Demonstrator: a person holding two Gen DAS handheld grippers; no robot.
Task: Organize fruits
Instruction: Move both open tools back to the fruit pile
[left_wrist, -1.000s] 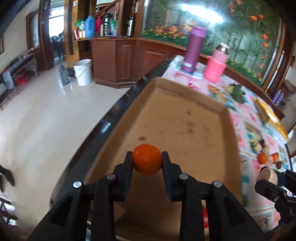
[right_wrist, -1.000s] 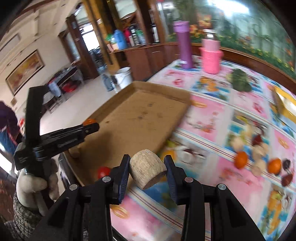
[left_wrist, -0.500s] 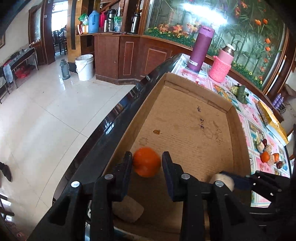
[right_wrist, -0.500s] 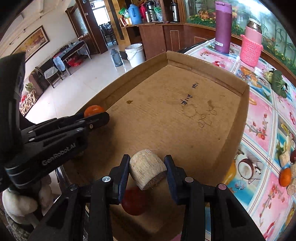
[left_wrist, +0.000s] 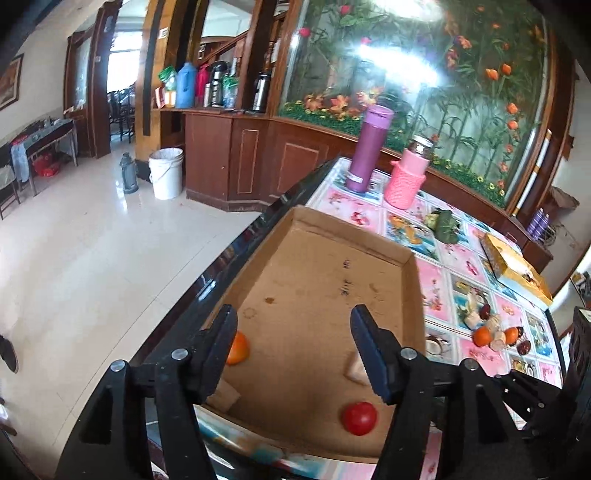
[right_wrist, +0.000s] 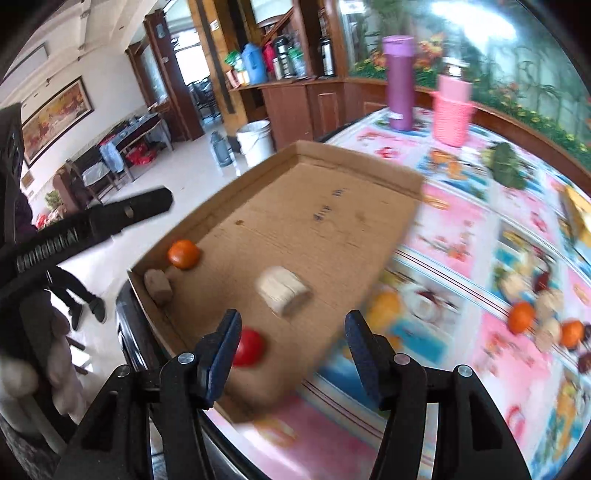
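A shallow cardboard tray (left_wrist: 351, 230) lies along the table's left edge. In it are an orange (left_wrist: 236, 349), a red fruit (left_wrist: 359, 418), a pale cut chunk (right_wrist: 284, 290) and a brown chunk (right_wrist: 158, 286). My left gripper (left_wrist: 294, 317) hovers above the tray's near end, its jaws opening with nothing between them; its left finger partly hides the orange. My right gripper (right_wrist: 293, 321) hangs over the tray's near right corner, jaws also opening and empty. The pale chunk lies just beyond its fingertips and the red fruit (right_wrist: 251, 347) beside its left finger.
More small fruits (left_wrist: 498, 336) sit in a cluster on the flowered tablecloth to the right. Farther back stand a purple flask (left_wrist: 365, 147), a pink-sleeved jar (left_wrist: 406, 181), a green bundle (left_wrist: 445, 229) and a yellow box (left_wrist: 517, 266). Left of the tray the table ends above the floor.
The left gripper let go of the orange, which now rests in the tray, and rose. The right gripper released the pale chunk into the tray. Both jaws have widened.
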